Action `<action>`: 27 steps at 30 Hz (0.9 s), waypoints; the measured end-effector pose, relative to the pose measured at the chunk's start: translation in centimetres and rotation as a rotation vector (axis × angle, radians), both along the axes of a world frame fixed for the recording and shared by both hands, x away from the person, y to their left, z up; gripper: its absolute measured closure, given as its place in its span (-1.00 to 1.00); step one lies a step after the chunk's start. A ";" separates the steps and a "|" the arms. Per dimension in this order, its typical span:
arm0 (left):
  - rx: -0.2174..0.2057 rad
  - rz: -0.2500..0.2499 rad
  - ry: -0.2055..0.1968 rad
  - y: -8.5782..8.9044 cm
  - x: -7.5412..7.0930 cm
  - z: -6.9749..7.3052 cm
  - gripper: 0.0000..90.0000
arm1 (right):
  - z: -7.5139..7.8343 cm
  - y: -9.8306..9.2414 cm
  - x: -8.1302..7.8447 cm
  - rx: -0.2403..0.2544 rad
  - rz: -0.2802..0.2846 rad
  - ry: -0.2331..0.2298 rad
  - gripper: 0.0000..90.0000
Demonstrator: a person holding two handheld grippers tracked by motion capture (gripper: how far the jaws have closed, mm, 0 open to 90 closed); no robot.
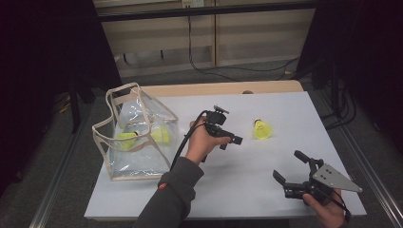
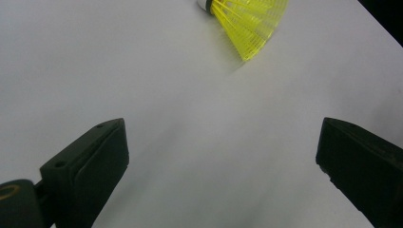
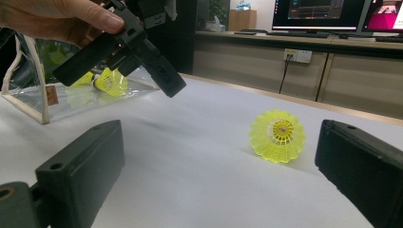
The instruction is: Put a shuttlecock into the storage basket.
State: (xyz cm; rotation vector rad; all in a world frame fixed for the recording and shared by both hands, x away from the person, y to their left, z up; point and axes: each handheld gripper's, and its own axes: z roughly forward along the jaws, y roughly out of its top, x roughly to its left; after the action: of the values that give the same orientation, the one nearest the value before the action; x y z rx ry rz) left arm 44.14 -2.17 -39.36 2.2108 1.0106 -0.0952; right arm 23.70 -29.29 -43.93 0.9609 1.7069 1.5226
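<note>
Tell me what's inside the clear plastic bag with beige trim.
Two yellow plastic shuttlecocks lie inside the clear plastic bag with beige trim, seen through its wall. Glare and folds hide whether anything else is in there.

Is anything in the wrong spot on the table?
One yellow shuttlecock lies on its side alone on the white table, while two others sit inside the clear bag. The left gripper is open beside it. Nothing looks spilled or broken.

A see-through bag (image 1: 135, 137) with a cream edge stands on the left of the white worktop (image 1: 247, 190), and two yellow shuttlecocks (image 1: 127, 140) lie inside it.
</note>
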 end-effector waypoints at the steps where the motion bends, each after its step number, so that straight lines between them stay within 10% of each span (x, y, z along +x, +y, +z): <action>1: 0.001 0.000 -0.005 0.0 0.1 0.0 -0.92 | 0.0 0.0 0.0 0.000 0.001 0.000 -0.95; 27: -0.020 0.032 -0.054 -2.1 1.2 -0.8 -0.90 | 0.0 -0.1 -0.2 -0.003 -0.003 0.001 -0.95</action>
State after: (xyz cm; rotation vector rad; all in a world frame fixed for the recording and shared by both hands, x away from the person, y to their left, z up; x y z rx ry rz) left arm 45.34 -4.30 -40.16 2.1668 1.0107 -0.0311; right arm 23.53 -29.36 -43.96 0.9617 1.7073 1.5174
